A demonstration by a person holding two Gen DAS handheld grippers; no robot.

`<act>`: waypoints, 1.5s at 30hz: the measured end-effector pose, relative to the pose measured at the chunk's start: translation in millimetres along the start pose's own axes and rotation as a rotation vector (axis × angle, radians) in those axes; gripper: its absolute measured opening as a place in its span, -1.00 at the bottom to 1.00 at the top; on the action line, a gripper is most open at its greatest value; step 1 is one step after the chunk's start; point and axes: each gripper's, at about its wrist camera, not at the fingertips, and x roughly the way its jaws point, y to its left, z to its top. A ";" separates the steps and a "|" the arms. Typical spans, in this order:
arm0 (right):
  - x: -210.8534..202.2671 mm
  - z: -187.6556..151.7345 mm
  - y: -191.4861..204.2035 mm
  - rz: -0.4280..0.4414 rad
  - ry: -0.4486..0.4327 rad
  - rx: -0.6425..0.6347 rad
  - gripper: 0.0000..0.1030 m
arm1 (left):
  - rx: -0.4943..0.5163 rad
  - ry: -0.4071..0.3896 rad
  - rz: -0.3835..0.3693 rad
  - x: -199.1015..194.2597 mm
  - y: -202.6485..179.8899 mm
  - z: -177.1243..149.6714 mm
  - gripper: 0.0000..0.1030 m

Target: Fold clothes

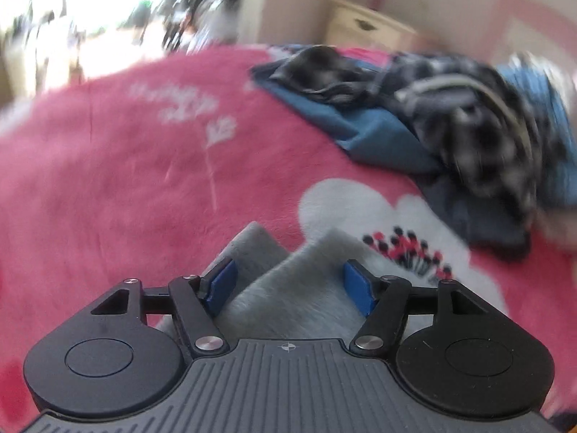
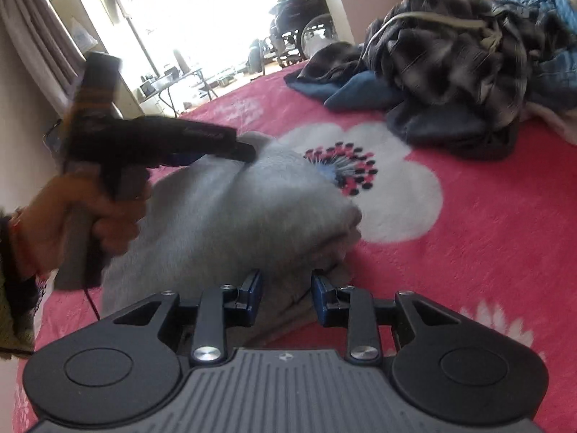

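Note:
A grey fleecy garment (image 2: 230, 213) lies bunched and partly folded on the pink blanket (image 2: 468, 238). In the right wrist view my right gripper (image 2: 286, 288) is at the garment's near edge, its blue pads shut on a thick fold of grey cloth. My left gripper (image 2: 247, 151), held by a person's hand (image 2: 90, 216), reaches in from the left to the garment's far end. In the left wrist view the left gripper (image 1: 288, 281) has a thick wad of the grey garment (image 1: 306, 288) filling the gap between its pads, which press on it.
A heap of unfolded clothes, a dark plaid shirt (image 2: 450, 54) over blue garments (image 2: 360, 93), sits at the blanket's far right, also seen as the clothes heap (image 1: 468, 126). A white flower print (image 2: 396, 187) lies beyond the garment. A cream cabinet (image 1: 368, 25) and a wheelchair (image 2: 299, 25) stand past the bed.

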 end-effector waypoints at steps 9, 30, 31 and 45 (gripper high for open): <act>-9.8 -7.5 -7.7 -0.024 0.030 0.059 -0.35 | 0.010 -0.104 0.011 -94.1 9.5 -0.1 0.29; -61.2 -42.5 31.1 -0.102 0.130 0.018 0.47 | -0.031 -0.012 0.178 -201.4 -26.9 -127.7 0.54; -60.4 -43.0 32.2 -0.112 0.137 0.011 0.47 | -0.027 -0.011 0.184 -202.4 -28.4 -129.6 0.59; -47.5 -48.1 44.7 -0.162 0.174 -0.036 0.70 | -0.044 -0.038 0.203 -222.4 -29.5 -144.8 0.99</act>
